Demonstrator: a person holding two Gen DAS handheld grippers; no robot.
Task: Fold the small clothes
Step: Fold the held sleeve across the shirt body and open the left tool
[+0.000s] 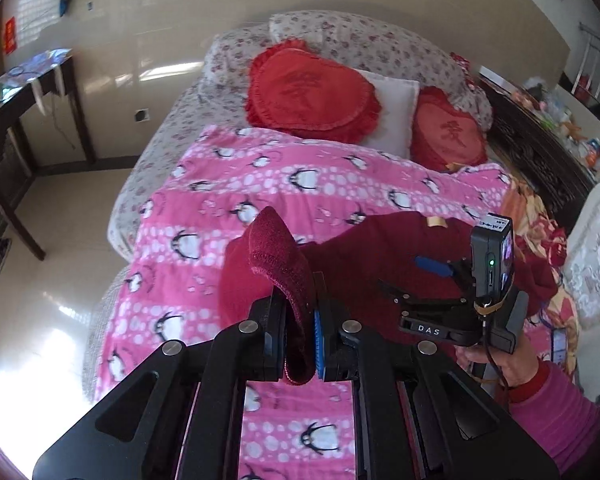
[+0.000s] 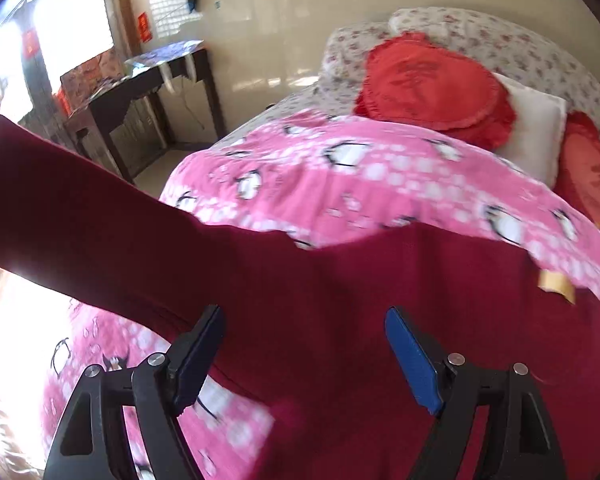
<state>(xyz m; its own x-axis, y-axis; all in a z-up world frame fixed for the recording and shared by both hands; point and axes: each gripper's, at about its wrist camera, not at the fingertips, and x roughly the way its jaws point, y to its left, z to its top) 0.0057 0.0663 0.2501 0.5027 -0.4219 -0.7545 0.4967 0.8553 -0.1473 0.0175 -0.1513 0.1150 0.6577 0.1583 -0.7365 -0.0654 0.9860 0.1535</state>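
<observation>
A dark red sweater [image 1: 380, 248] lies on a pink penguin blanket [image 1: 260, 176] across the bed, with a beige neck tag [image 1: 436, 222] showing. My left gripper [image 1: 300, 302] is shut on the sweater's sleeve cuff [image 1: 276, 248], which stands up between the pads, lifted off the blanket. In the right wrist view that sleeve [image 2: 60, 200] stretches up to the left from the sweater's body [image 2: 360, 288]. My right gripper [image 2: 304, 320] hovers over the body, open, with nothing pinched. A hand in a pink sleeve [image 1: 552, 408] holds it.
Two red heart cushions [image 1: 312, 88] [image 1: 448, 132] and a white pillow [image 1: 392, 112] sit at the bed's head on floral bedding [image 1: 360, 36]. A dark desk [image 1: 16, 120] stands left across shiny floor [image 1: 60, 220]. A cluttered dark headboard shelf [image 1: 540, 148] runs along the right.
</observation>
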